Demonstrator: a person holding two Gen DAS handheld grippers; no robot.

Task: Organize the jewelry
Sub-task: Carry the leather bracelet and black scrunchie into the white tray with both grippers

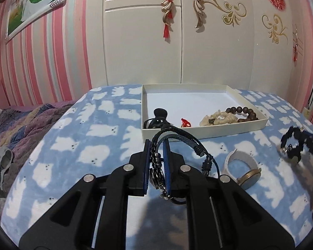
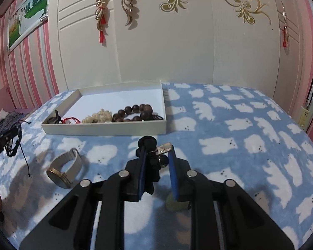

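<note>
Left gripper [image 1: 157,145]: jaws nearly together, clamped on a dark braided leather bracelet [image 1: 178,140] with a round metal piece caught between the blue pads. The cords loop up and hang off to the right of the fingers, clear of the blanket.

Right gripper [image 2: 156,152]: jaws narrow, clamped on a black cord piece [image 2: 149,143] with a small silver rhinestone charm [image 2: 164,147] sticking out toward the right finger. Item held above the blanket; its exact type cannot be told.

White shallow box [image 1: 204,132] sits on the blue blanket with white bear shapes [image 2: 240,125], just ahead of both grippers. Inside, along the near wall: a black cord item [image 1: 158,116] at the left corner, a small red trinket [image 1: 185,123], a cream bead bracelet [image 1: 216,118], a dark wooden bead bracelet [image 2: 135,112] at the right corner. Far half of the box floor bare.

A watch with a pale metal band [image 2: 65,169] lies on the blanket between the two grippers, outside the box, dial tipped on edge.

White wardrobe doors with gold scrollwork [image 1: 219,41] stand behind the bed.
</note>
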